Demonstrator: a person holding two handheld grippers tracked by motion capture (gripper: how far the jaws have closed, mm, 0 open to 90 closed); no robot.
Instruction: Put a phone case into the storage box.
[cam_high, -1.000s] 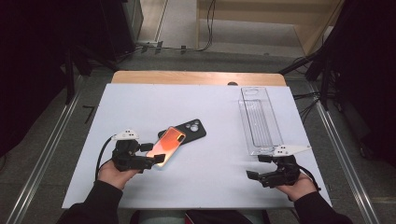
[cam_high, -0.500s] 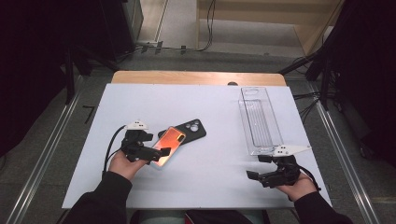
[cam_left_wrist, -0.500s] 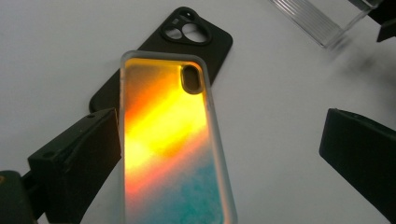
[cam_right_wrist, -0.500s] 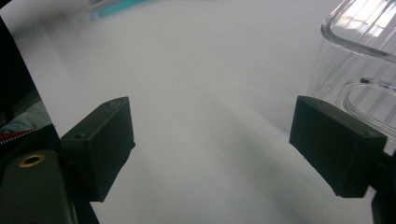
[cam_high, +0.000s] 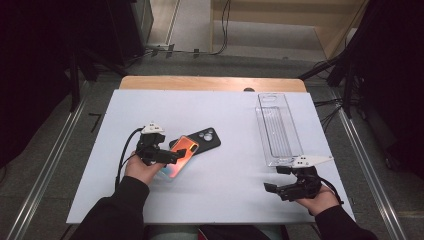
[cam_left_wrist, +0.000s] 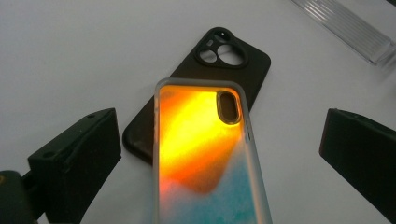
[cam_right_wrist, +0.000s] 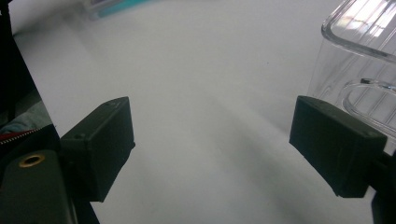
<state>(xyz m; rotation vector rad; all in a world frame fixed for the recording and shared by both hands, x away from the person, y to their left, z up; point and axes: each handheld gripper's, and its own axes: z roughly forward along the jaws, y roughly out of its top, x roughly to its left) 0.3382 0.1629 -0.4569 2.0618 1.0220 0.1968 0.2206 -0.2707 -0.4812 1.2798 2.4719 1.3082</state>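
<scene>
**Left tongs wide open over the orange phone case**

Thing in hand: a translucent phone case with an orange-to-teal gradient and clear frosted rim (cam_left_wrist: 205, 154). Orange and yellow at the camera-hole end, fading to teal at the end nearest the left tongs (cam_left_wrist: 219, 144). One oval camera cut-out near its far corner. It lies flat on the white desk (cam_high: 225, 120), lengthwise between the two black jaws, which stand wide apart and touch neither edge in the left gripper view. In the high view the left tongs (cam_high: 172, 156) sit over the case's near end.

Under it, and reaching past its far end: a matte black phone case (cam_left_wrist: 224, 60) with a rounded camera opening holding three holes. The orange case overlaps the black one's near part; the black one's camera end sticks out beyond the tongs.

Right tongs (cam_high: 275, 179): open, jaws wide apart with bare desk between them, well apart from both cases. Held low by the person's right hand (cam_high: 315, 197).

Container: a clear, long rectangular plastic tray (cam_high: 277, 125) with a ribbed floor, just ahead of the right tongs, its near corner beside the right-hand jaw in the right gripper view (cam_right_wrist: 359, 60). Nothing seen lying in it.
</scene>
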